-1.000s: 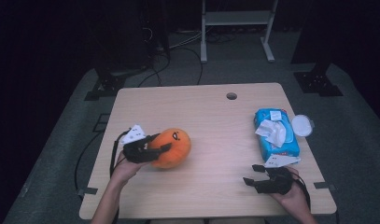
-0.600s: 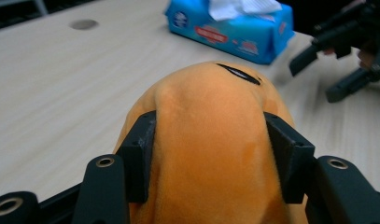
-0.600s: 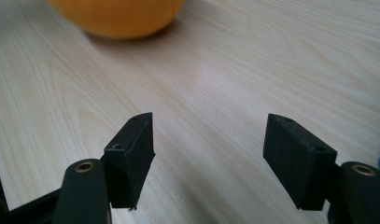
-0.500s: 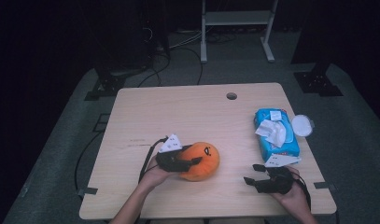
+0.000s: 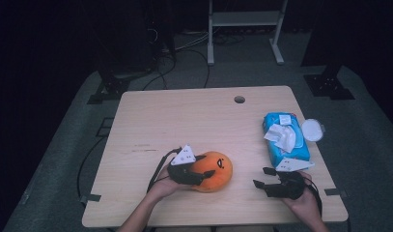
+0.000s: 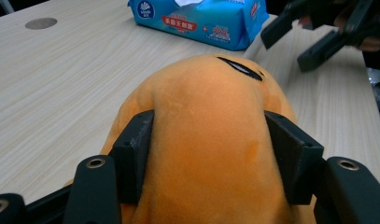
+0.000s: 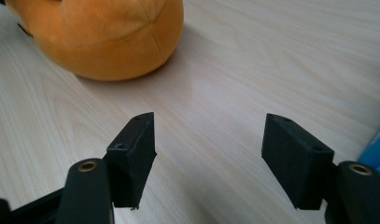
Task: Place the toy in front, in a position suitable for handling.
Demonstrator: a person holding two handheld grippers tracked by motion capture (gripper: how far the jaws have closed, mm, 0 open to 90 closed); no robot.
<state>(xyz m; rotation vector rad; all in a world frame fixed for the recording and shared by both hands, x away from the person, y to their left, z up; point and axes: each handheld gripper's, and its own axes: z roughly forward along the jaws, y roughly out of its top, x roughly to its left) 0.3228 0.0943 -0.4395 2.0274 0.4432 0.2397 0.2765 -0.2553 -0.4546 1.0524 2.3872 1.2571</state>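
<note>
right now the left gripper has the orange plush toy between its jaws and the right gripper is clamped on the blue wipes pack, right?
Not quite. The left gripper does have the orange plush toy between its jaws, which have just been opening. But the right gripper holds nothing: the right gripper view shows its jaws apart over bare table, beside the blue wipes pack.

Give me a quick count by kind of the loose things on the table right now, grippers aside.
Orange plush toy: 1
Blue pack of wet wipes: 1
White round lid, at the table's right edge beside the pack: 1
Total: 3
</note>
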